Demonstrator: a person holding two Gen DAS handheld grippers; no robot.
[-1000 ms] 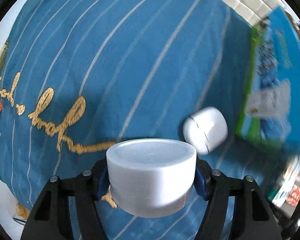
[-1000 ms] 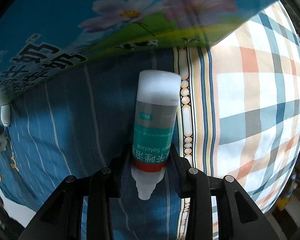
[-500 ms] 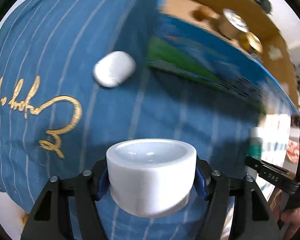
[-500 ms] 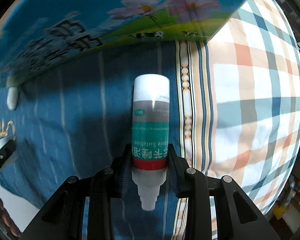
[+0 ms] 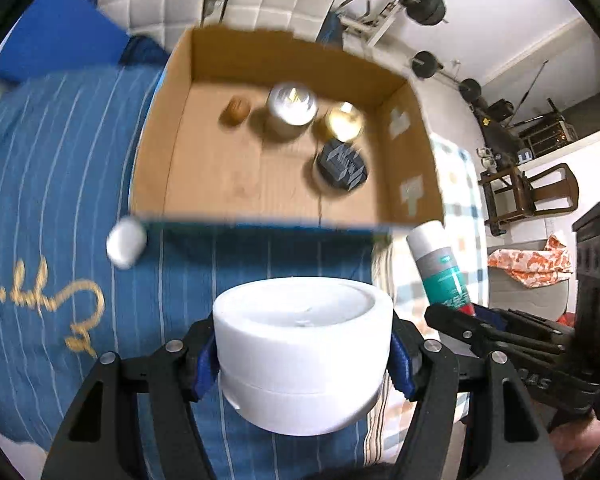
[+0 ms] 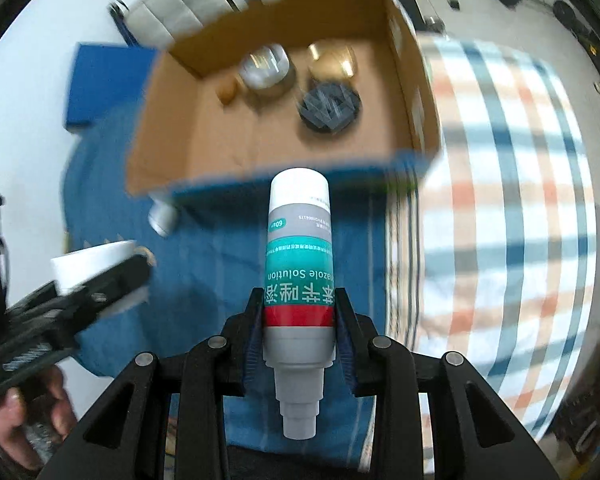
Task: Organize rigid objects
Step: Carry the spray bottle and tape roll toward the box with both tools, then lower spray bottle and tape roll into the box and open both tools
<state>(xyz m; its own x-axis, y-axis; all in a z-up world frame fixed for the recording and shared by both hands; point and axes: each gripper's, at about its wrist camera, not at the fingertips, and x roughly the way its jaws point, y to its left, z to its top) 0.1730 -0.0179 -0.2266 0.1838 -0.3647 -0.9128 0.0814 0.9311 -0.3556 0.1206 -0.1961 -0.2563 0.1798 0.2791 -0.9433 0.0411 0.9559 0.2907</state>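
White jar [image 5: 303, 354] clamped in left tool [image 5: 303, 364], solution bottle [image 6: 299, 276] gripped by right tool [image 6: 299, 334], cardboard box [image 5: 416, 136] beyond

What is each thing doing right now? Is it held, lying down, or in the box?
White jar: clamped in the left hand-held gripper, above the bed.
Solution bottle: clamped in the right hand-held gripper, cap end nearest the camera.
Cardboard box: open on top.
Silver can, gold can, black jar, brown nut: inside the box.
Small white case: lying on the blue bedding beside the box.
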